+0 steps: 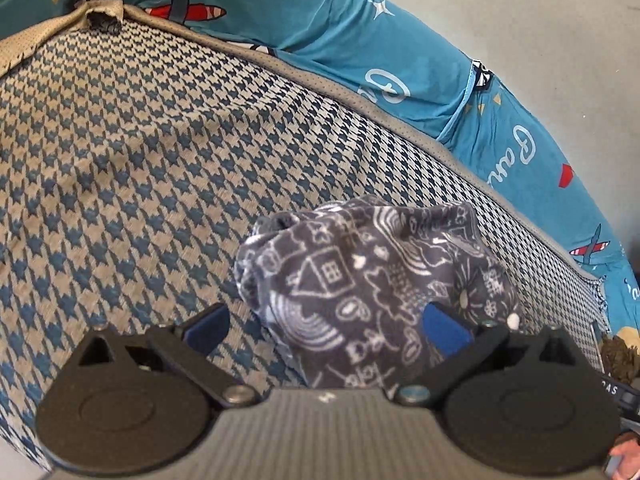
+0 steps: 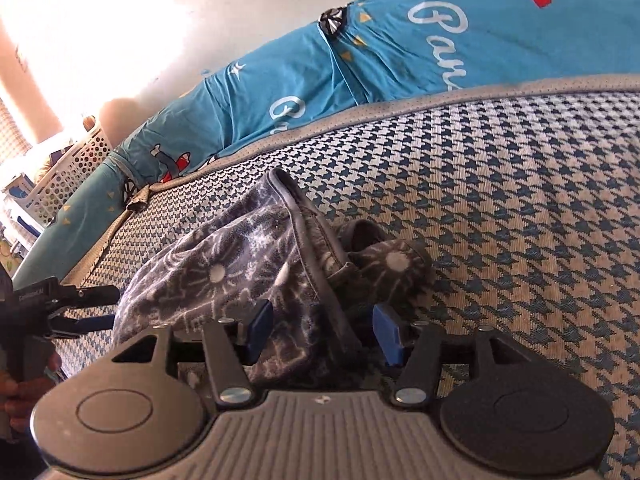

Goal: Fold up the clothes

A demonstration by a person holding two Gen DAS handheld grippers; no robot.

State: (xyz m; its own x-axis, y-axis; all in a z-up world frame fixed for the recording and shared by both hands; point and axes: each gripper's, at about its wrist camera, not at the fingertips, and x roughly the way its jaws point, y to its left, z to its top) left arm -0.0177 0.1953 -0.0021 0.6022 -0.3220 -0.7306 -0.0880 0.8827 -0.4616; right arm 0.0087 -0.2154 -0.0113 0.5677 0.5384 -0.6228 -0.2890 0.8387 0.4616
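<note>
Right tool [image 2: 324, 334] astride grey garment [image 2: 224, 280]

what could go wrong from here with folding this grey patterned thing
1. The grey patterned garment lies bunched, not flat. The right gripper has its pads apart around several layers near the trim, so closing may catch more than one layer and fold it crooked.
2. The left gripper is open, with cloth bulging between its fingers; lifting from mid-bundle may tighten the wad.
3. It sits near the houndstooth mat edge and could slide off.
</note>
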